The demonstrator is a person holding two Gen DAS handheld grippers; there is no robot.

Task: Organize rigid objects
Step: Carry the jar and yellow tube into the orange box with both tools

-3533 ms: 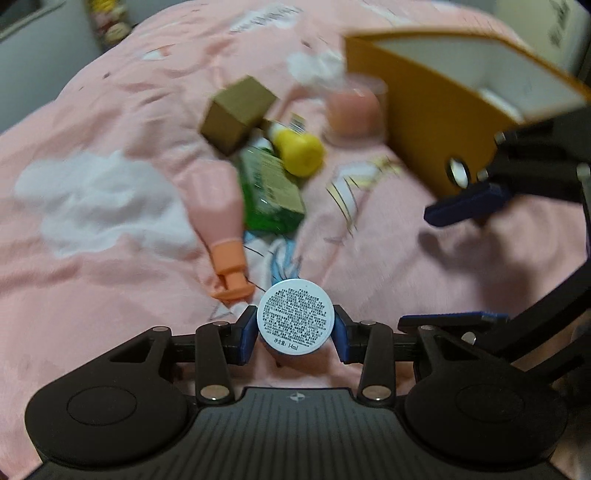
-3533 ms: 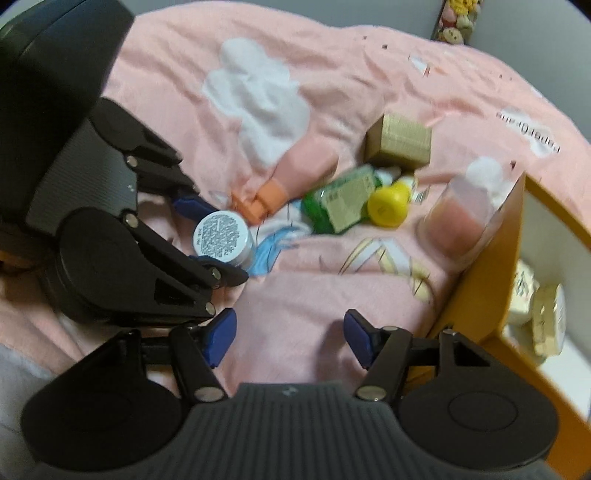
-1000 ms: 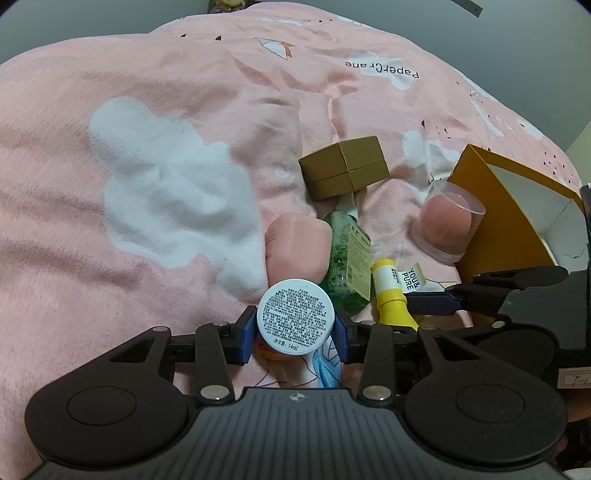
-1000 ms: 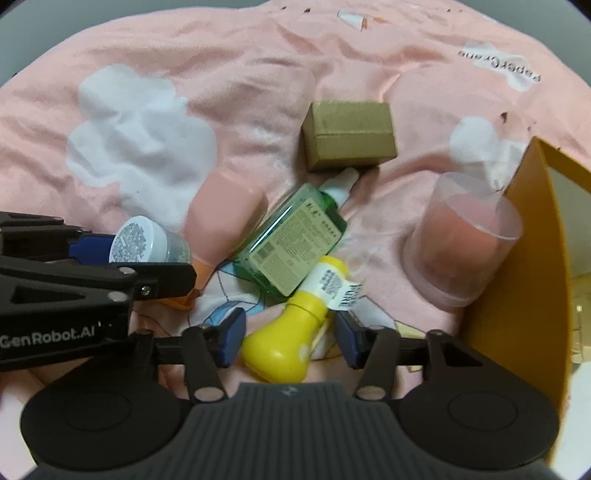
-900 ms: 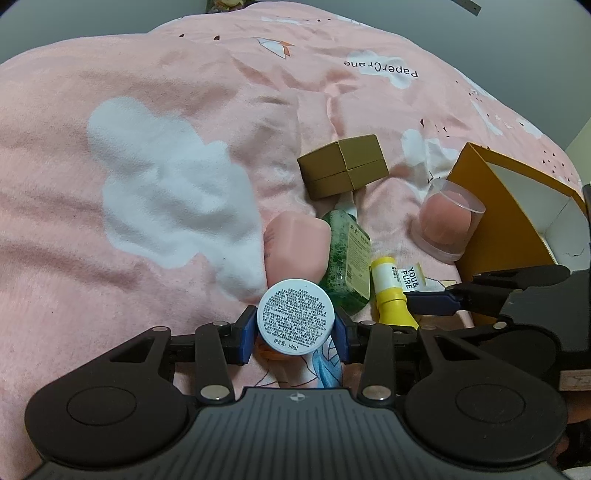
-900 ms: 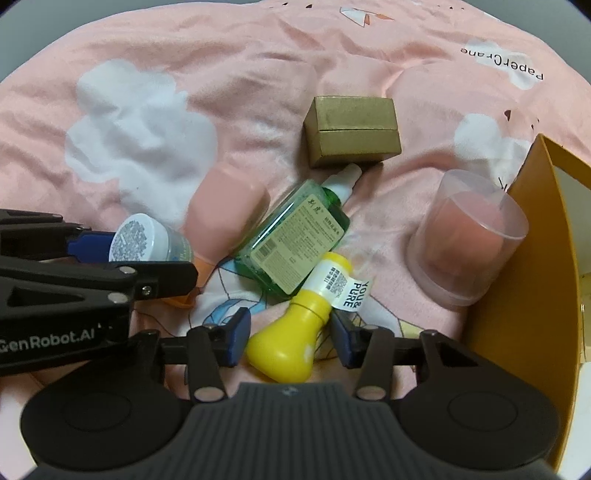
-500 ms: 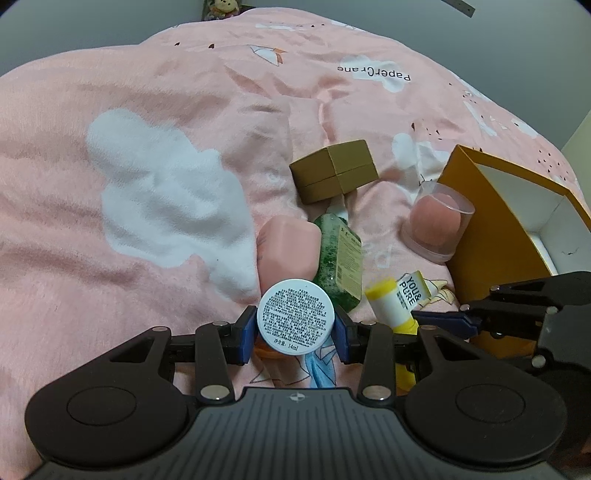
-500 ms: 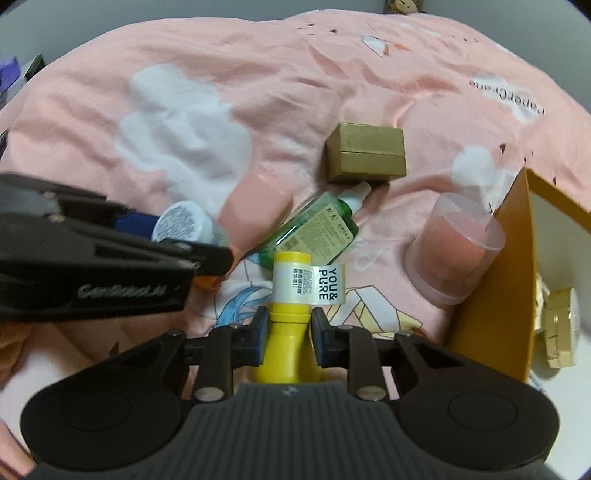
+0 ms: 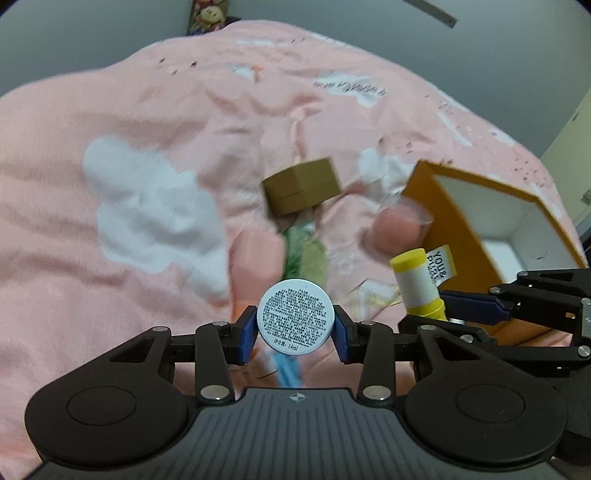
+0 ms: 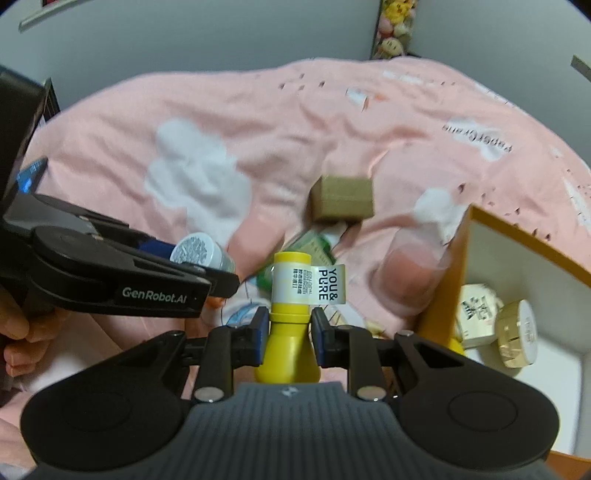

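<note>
My left gripper (image 9: pixel 295 329) is shut on a small white round jar (image 9: pixel 296 317), held above the pink bedspread; the jar also shows in the right wrist view (image 10: pixel 201 252). My right gripper (image 10: pixel 288 328) is shut on the neck of a yellow bottle (image 10: pixel 290 317) with a "YOU & PURE" tag, lifted off the bed; it shows at the right of the left wrist view (image 9: pixel 419 282). An open orange box (image 10: pixel 454 273) stands at the right with two pale items (image 10: pixel 495 321) inside. A brown carton (image 10: pixel 341 203), a green bottle (image 9: pixel 308 251), a pink tube (image 9: pixel 256 254) and a clear cup with a pink sponge (image 10: pixel 413 280) lie on the bed.
The pink bedspread (image 9: pixel 147 155) with white cloud patches covers the whole surface. A grey wall and a strip of plush toys (image 10: pixel 395 29) stand behind. The left gripper body (image 10: pixel 92 273) fills the left of the right wrist view.
My right gripper closed on the yellow bottle and lifted it off the bed. Both grippers have risen and drawn back from the pile. The left gripper still holds the jar.
</note>
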